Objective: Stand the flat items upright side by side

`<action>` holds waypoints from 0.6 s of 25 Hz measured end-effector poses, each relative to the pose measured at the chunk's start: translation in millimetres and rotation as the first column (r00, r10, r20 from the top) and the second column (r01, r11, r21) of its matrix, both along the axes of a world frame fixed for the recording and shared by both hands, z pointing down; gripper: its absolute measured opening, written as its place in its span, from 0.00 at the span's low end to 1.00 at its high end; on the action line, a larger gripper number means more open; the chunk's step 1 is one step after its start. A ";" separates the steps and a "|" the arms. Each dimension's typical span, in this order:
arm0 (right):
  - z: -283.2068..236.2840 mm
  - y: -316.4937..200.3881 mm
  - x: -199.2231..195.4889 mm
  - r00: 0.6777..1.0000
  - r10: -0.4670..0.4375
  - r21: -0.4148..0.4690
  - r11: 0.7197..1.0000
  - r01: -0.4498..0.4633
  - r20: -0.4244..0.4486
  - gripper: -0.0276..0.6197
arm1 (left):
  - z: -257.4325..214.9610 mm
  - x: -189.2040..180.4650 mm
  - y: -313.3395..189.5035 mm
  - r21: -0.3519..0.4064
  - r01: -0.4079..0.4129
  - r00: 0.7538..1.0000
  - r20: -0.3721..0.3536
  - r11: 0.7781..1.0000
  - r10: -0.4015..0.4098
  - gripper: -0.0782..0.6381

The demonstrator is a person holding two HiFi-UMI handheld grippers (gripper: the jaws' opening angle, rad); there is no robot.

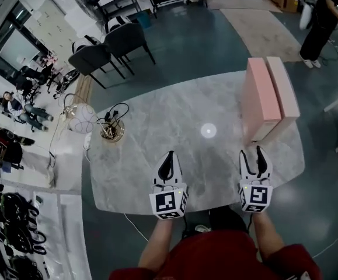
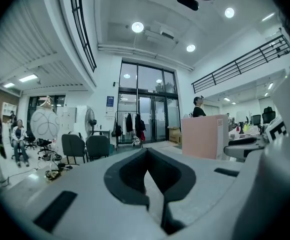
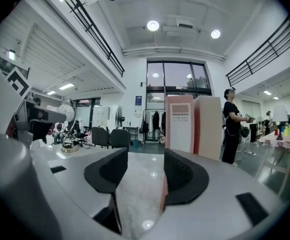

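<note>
Two pink boxes: left box [image 1: 261, 98] and right box [image 1: 284, 86], both upright, side by side, broad faces touching, on the far right part of the marble table [image 1: 157, 121]. They stand ahead of the right gripper [image 1: 254, 154] and well apart from its tips; nothing touches them.

Right gripper: jaws apart, only bare tabletop between the pads. Its own view looks at the boxes' narrow ends [image 3: 180, 124], [image 3: 209, 126].

Left gripper [image 1: 169, 158]: jaws closed tip to tip, empty, boxes off to its right [image 2: 202, 136].

Both grippers are held about level over the near table edge, pointing away from the person, marker cubes toward the body, forearms bare.

Writing: the left box's narrow end carries a printed panel, too small to read. A small label on the pink face in the left gripper view is also illegible.

Beyond: cable coil [image 1: 111, 130] at the table's left; dark chairs [image 1: 107, 45]; a person [image 1: 320, 16] standing far right.
</note>
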State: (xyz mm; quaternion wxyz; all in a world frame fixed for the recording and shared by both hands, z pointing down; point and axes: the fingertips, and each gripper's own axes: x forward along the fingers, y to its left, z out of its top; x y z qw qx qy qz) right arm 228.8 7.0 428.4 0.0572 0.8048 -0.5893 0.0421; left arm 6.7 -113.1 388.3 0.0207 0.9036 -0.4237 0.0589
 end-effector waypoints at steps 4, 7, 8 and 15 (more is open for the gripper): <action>-27.1 12.9 -34.7 0.999 -0.034 0.031 0.999 0.034 -0.011 0.36 | -14.5 -55.3 25.0 -0.002 0.063 0.998 -0.003 0.998 -0.063 0.12; -41.3 25.0 -63.0 0.998 -0.061 0.047 0.997 0.063 -0.034 0.33 | -23.4 -98.6 46.9 0.006 0.110 0.994 -0.027 0.994 -0.109 0.12; -46.0 29.0 -71.3 0.997 -0.067 0.054 0.996 0.069 -0.042 0.31 | -26.0 -111.6 53.5 0.009 0.125 0.992 -0.034 0.992 -0.125 0.12; -81.6 59.4 -108.6 0.992 -0.092 0.110 0.989 0.101 -0.087 0.22 | -46.4 -171.6 94.7 0.055 0.185 0.981 -0.073 0.981 -0.181 0.12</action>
